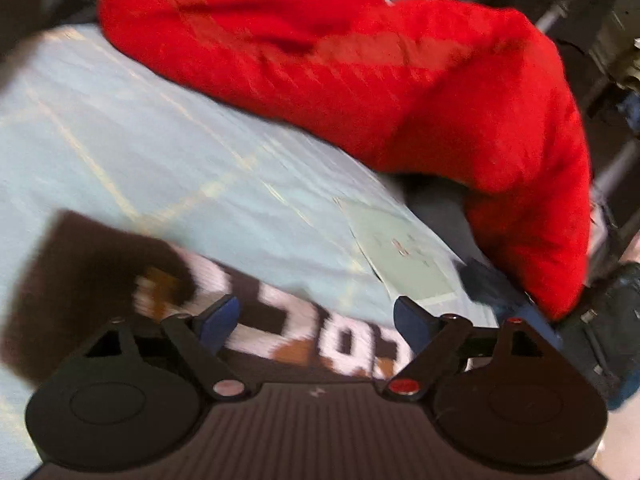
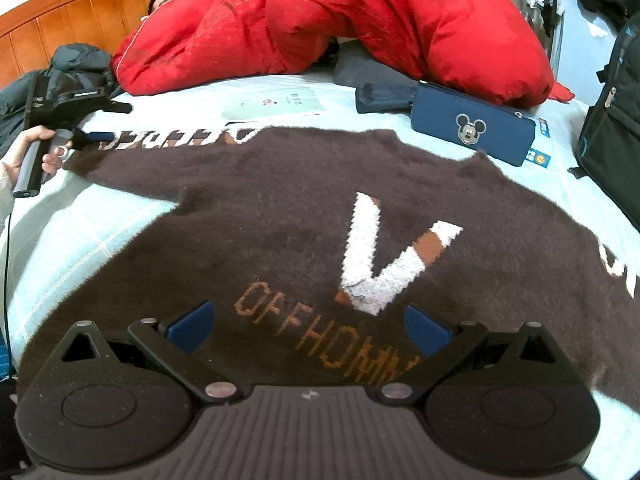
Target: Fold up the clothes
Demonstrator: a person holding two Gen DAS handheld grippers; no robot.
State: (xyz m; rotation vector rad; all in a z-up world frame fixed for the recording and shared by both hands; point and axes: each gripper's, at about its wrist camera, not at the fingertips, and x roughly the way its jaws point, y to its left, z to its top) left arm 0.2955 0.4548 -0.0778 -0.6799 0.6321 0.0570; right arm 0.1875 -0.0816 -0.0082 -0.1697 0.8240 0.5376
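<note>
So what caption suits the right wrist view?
Open right tool above a brown sweater spread on the bed.

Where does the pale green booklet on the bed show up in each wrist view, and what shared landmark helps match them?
Left wrist: the pale green booklet lies right of centre on the light blue sheet, just below the red padded jacket.
Right wrist: it sits upper centre-left, just beyond the brown sweater sleeve lettering.
Shared landmark: the red padded jacket lying behind the booklet.

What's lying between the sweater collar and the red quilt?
In the right wrist view, between the brown sweater and red quilt: a pale booklet on bare sheet.
</note>
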